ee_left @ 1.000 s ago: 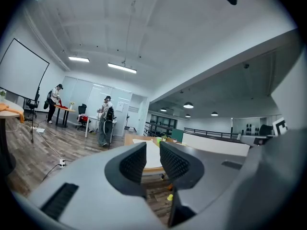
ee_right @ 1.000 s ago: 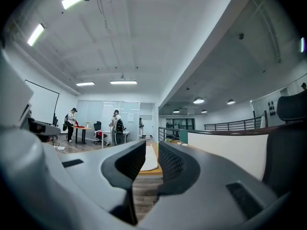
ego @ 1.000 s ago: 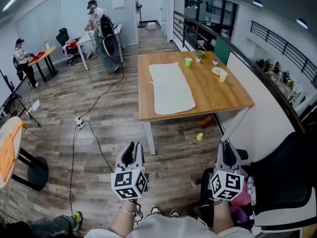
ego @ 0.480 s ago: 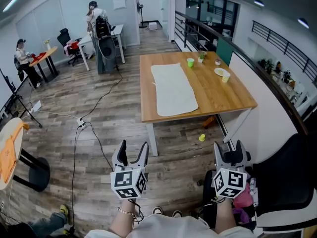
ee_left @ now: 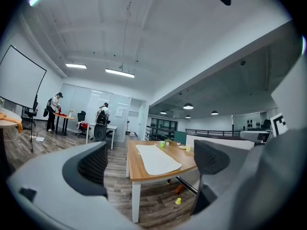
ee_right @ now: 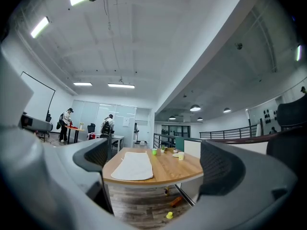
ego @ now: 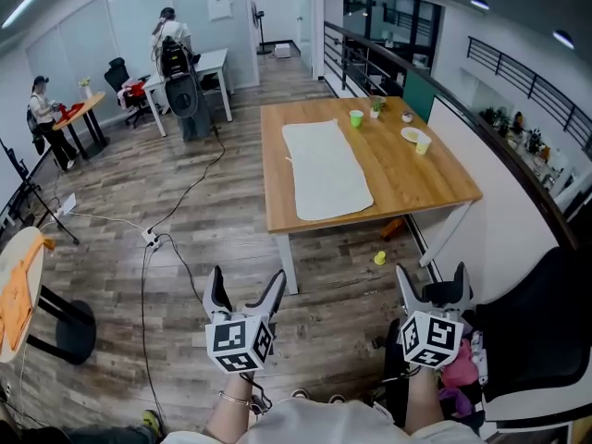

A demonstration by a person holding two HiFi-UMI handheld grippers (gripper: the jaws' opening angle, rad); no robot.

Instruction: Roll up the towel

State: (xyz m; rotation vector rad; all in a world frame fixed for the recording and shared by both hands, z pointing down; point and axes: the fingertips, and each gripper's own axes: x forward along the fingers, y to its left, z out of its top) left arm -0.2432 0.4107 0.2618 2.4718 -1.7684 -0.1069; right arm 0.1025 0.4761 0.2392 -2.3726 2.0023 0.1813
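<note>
A white towel [ego: 326,169] lies flat and unrolled along the left part of the wooden table [ego: 421,178], far ahead of me across the floor. My left gripper [ego: 247,280] and right gripper [ego: 430,276] hang low at the bottom of the head view, well short of the table. Both sets of jaws are opening wide, with nothing between them. In the left gripper view the towel [ee_left: 156,158] shows between the fingers of the left gripper [ee_left: 149,152], far off. The right gripper [ee_right: 153,163] frames the same towel [ee_right: 134,169] from a distance.
A green cup [ego: 357,117], a yellow cup [ego: 419,144], a plate [ego: 408,133] and a small plant [ego: 376,104] stand at the table's far right. A black chair [ego: 536,340] is close on my right. Cables and a power strip [ego: 151,237] cross the floor. Two people work at desks far back left.
Both grippers' jaws have spread from nearly shut to wide apart. The table has shifted slightly in the head view, and the person at the far desk has moved.
</note>
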